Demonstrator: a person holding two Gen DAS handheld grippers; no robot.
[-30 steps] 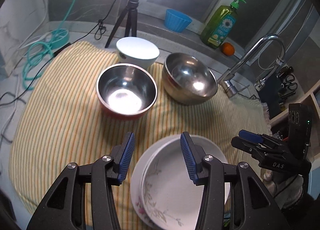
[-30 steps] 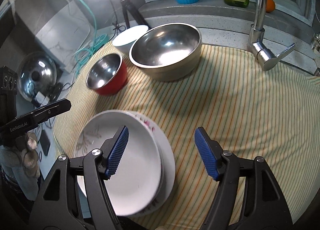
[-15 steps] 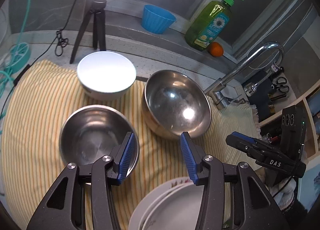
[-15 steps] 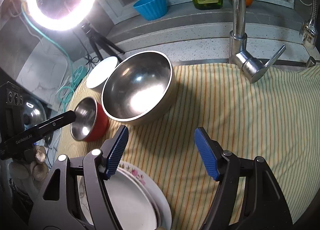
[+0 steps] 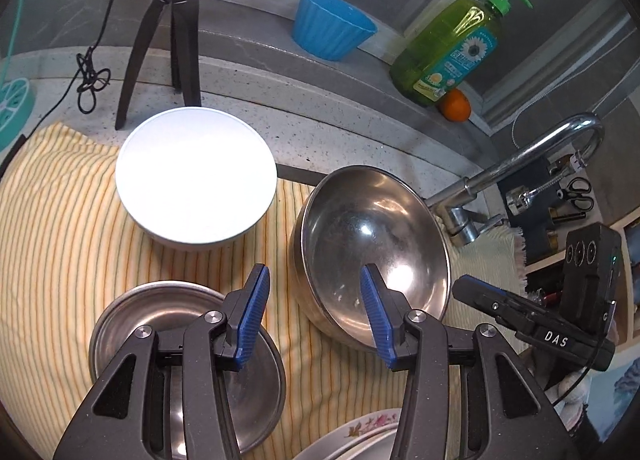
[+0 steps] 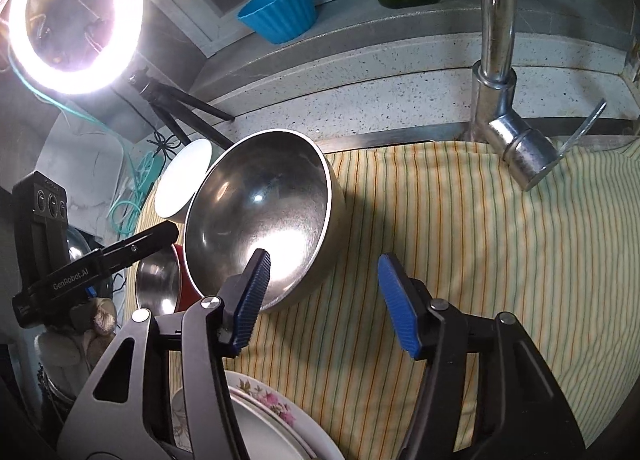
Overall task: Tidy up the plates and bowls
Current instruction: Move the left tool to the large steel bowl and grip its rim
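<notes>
Large steel bowl [image 5: 372, 256] sits on the striped cloth [image 5: 60, 228] near the back of the surface, next to the faucet [image 5: 520, 168]. White bowl [image 5: 196, 176] beside it to the left, near the tripod [image 5: 168, 28]. Smaller steel bowl with red outside [image 6: 160, 284] nearer the cameras, close beside the large one; cannot tell if they touch. Stacked floral plates [image 6: 260, 416] at the front edge, only partly visible in both views. Left claw [image 5: 314, 312] spread, holding nothing, hovering between the small steel bowl and the large one. Right claw [image 6: 324, 300] also spread and empty, its left finger in front of the large bowl's rim, its right finger over bare cloth. Blue cup [image 5: 330, 30], green soap bottle [image 5: 448, 56] and orange [image 5: 455, 106] on the ledge behind. Ring light [image 6: 76, 16] lit at upper left in the right wrist view.
</notes>
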